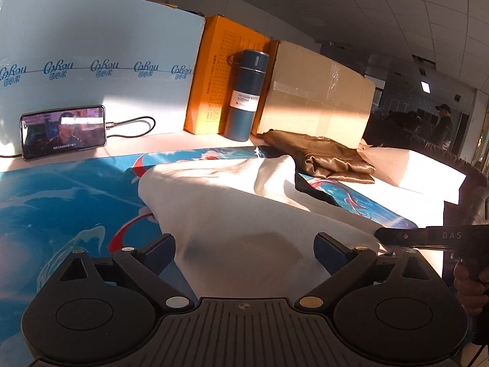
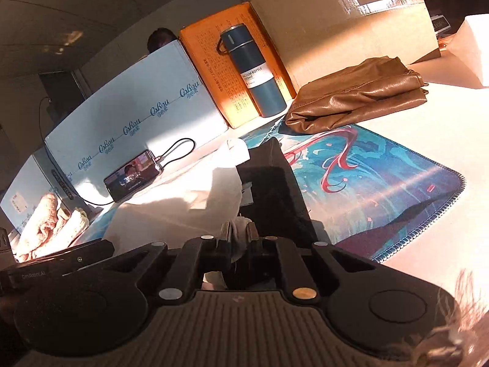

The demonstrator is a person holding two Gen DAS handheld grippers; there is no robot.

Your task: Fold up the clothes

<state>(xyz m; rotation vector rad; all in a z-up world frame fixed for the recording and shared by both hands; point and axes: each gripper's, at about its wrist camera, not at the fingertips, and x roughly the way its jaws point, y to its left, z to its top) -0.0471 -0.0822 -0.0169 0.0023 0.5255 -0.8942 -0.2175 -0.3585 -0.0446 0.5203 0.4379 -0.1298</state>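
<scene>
The left gripper (image 1: pixel 244 246) is spread wide, its fingers either side of the white garment (image 1: pixel 232 202) without pressing it, while the right gripper (image 2: pixel 238 235) is pressed together, pinching a bunch of that same white cloth (image 2: pixel 183 211). The garment lies rumpled across the blue printed mat (image 1: pixel 61 202) in the middle of the bench (image 2: pixel 443 140). Along the bench's far edge stands a pale blue box (image 1: pixel 91 52) printed with a repeated "Cobou"-like logo over Chinese characters, then an orange carton (image 1: pixel 214 73) with a printed grid, a dark blue flask (image 1: pixel 244 94) labelled "VACUUM BOTTLE 500ml", and a taped brown carton (image 1: pixel 318 91). A phone (image 1: pixel 62 131) with a cable plugged in leans against the blue box, playing video. A folded brown garment (image 2: pixel 357 98) sits at the mat's far corner. The mat's stitched right edge (image 2: pixel 440 214) gives onto bare sunlit bench.
</scene>
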